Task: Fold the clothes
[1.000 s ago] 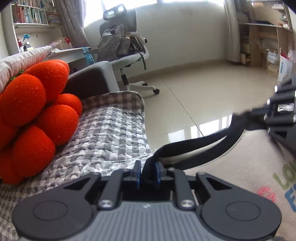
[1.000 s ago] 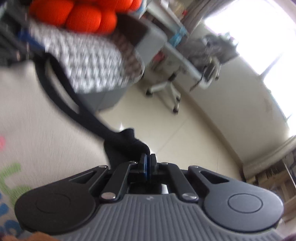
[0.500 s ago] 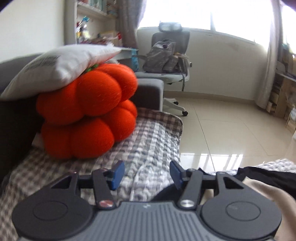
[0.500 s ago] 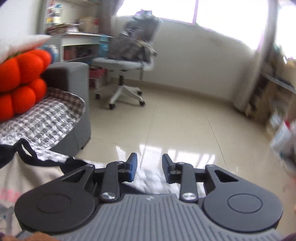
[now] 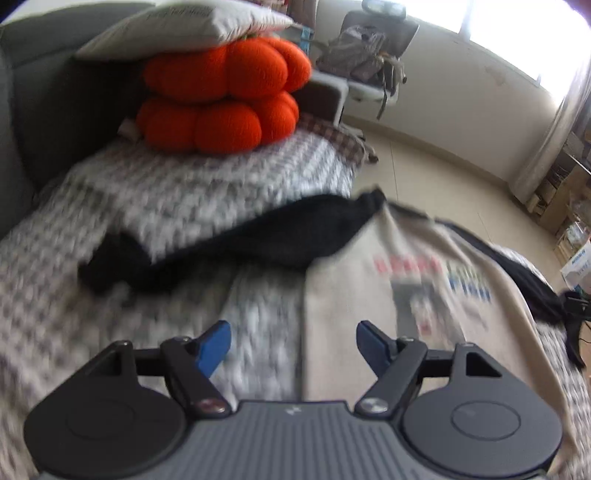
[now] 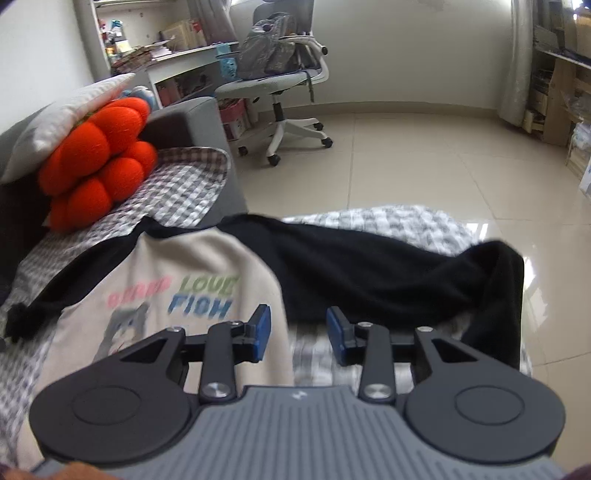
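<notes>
The cream sweatshirt (image 6: 177, 266) lies flat on the checked sofa cover (image 5: 177, 192), black sleeves (image 6: 369, 273) spread toward ten and two o'clock, ready for folding. Both the left gripper (image 5: 291, 343) and right gripper (image 6: 297, 328) hover with jaws opening, nothing between them.

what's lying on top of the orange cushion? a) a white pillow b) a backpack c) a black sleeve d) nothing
a: a white pillow rests on top of the orange cushion, while the shirt's black sleeve lies lower down on the checked cover.
</notes>
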Tool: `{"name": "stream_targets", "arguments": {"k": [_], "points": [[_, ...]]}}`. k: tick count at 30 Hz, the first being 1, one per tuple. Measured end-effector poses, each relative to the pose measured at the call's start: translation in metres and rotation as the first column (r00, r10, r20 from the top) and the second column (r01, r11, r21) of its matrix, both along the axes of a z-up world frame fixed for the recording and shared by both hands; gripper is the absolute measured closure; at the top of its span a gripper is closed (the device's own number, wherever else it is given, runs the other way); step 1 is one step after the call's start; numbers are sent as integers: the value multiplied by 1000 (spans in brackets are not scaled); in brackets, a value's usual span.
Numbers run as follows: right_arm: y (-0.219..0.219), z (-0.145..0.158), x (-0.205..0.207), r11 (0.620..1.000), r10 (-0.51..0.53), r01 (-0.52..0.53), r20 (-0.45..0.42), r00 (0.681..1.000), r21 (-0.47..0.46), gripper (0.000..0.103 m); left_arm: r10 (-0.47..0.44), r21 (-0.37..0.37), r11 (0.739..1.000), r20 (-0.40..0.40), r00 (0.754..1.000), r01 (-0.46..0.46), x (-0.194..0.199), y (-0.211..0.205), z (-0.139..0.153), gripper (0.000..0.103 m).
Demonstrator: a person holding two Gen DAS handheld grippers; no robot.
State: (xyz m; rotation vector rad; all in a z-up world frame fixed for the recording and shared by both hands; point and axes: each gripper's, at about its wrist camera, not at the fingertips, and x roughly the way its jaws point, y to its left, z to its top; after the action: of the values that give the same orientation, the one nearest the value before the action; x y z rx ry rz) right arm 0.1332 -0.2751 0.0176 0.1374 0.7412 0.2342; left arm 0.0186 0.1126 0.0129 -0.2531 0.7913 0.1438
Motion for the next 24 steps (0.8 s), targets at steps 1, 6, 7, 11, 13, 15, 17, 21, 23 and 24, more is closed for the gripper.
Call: {"name": "stream_targets", "arguments": {"k": [1,6,7,11,13,15,17,21,23,24], "points": [[-7,-2,-11,1000,6,-5,-12,1000,30,64,1,-13,1000,-6,1000,-1,-10,-3,-4,28],[-22,-15,-53,986,4,11,-87,996,168,64,-8,-9,1000,-29,1000,8,-42,-15,-22,28],[-25,-18,-61,982,12,7,-99,995,190,64,-17,-6,1000,-37,999,17,-45,-16,-26,28],[-31,-23,-90,985,-2,21,-114,993,172,64,-42,-19,999,-52,998,42,-51,-17,-40,29],[-35,-23,-101,985,-17,34,-102,995,169,64,-51,-5,999,-50,997,51,-53,-17,-45,29],[-40,-23,-112,985,-32,47,-90,995,167,59,-58,-6,998,-62,996,58,-54,-18,-52,29],[-42,-30,-121,985,-44,60,-99,994,163,55,-66,-17,998,-74,995,65,-54,-20,-59,28],[-37,-45,-137,991,-25,43,-139,990,125,55,-72,-18,997,-67,995,71,-52,-24,-61,29],[-35,-46,-142,993,-25,40,-131,991,113,53,-74,9,997,-67,995,75,-54,-25,-62,56],[-34,-45,-144,993,-27,39,-117,993,107,49,-78,26,996,-67,995,79,-54,-26,-61,72]]}}
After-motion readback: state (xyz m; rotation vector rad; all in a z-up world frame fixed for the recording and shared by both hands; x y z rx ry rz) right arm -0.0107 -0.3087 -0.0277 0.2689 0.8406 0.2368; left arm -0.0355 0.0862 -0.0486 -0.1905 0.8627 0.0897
